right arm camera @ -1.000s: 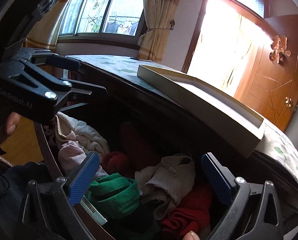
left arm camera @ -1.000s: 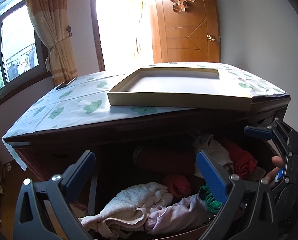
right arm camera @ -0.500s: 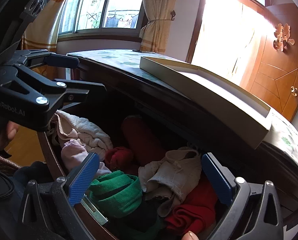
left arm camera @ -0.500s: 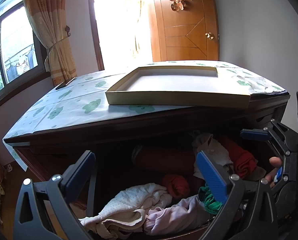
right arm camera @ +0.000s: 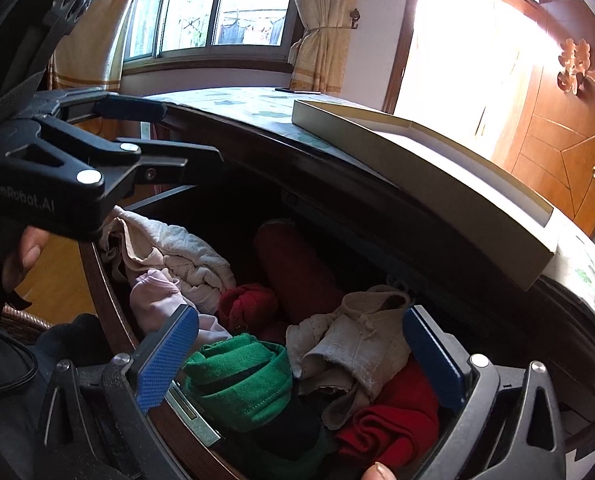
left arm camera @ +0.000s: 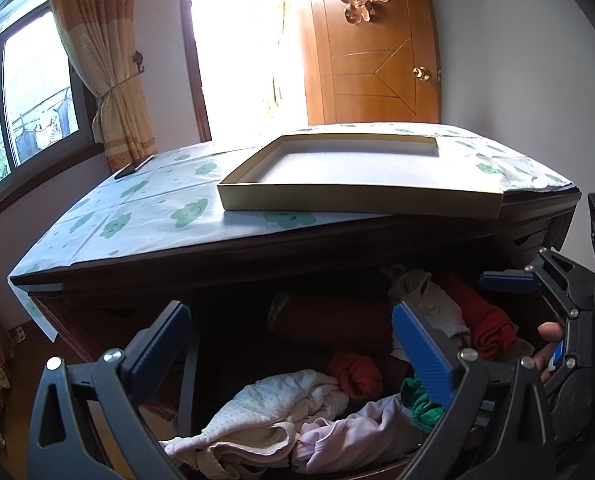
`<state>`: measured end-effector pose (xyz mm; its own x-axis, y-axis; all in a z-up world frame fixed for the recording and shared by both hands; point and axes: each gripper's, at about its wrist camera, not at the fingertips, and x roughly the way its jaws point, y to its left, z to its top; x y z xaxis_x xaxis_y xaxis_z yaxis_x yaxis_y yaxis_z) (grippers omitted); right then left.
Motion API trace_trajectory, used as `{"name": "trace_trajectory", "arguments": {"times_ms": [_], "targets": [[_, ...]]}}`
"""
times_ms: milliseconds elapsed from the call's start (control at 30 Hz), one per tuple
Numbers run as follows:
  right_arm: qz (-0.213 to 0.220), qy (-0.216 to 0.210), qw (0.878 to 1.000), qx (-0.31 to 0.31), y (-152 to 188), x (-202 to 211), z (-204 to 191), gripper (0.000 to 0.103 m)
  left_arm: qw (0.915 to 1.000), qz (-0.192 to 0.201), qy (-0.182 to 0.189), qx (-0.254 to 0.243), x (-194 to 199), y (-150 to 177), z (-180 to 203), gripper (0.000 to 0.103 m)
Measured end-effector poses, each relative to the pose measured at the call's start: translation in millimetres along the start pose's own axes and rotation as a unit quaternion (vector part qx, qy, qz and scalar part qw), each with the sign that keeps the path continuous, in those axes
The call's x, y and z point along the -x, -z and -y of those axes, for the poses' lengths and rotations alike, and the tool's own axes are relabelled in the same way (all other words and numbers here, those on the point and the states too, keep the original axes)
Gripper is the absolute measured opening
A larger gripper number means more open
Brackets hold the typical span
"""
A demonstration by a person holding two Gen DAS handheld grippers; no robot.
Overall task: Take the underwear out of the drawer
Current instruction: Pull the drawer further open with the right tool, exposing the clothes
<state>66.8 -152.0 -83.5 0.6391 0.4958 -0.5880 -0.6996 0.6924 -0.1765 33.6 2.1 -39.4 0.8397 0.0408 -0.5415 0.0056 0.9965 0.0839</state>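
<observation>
Both grippers are hovering wide apart and empty over the open drawer (right arm camera: pixel 109 280): the left gripper (left arm camera: pixel 289 344) and the right gripper (right arm camera: pixel 301 356). Inside the drawer, crumpled underwear (right arm camera: pixel 241 380) is lying in a heap, with no clear long axis. Above the drawer, a shallow tray (left arm camera: pixel 361 200) is sitting on the cloth-covered surface (left arm camera: pixel 137 216). Beyond it, a curtained window (left arm camera: pixel 29 120) and a wooden door (left arm camera: pixel 377 60) are showing.

Black plastic grippers (right arm camera: pixel 297 360) with blue ribbed pads (right arm camera: pixel 165 360); silver screws; "GenRobot.AI" lettering on one side.
</observation>
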Motion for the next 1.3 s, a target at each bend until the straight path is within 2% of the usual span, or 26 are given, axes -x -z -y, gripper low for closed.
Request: {"name": "trace_trajectory", "arguments": {"times_ms": [267,400,667,833,1033,1300], "targets": [[-0.011,-0.031,0.998,-0.051,6,-7,15,0.102,0.9987,-0.013,-0.030,0.040,-12,1,-31,0.103],[-0.018,-0.032,0.997,-0.070,8,-10,19,0.102,0.9977,-0.028,-0.024,0.056,-22,5,-38,0.103],[-0.036,-0.046,0.996,-0.065,6,-14,21,0.102,0.9975,-0.046,-0.009,0.053,-33,10,-34,0.103],[-0.061,-0.048,0.995,-0.059,3,-21,19,0.102,0.9977,-0.041,-0.002,0.055,-33,6,-36,0.103],[-0.089,-0.074,0.991,-0.072,1,-30,22,0.102,0.9977,-0.035,0.007,0.058,-32,1,-40,0.103],[-0.093,-0.086,0.989,-0.069,2,-33,21,0.102,0.9974,-0.050,0.015,0.051,-40,5,-34,0.103]]}}
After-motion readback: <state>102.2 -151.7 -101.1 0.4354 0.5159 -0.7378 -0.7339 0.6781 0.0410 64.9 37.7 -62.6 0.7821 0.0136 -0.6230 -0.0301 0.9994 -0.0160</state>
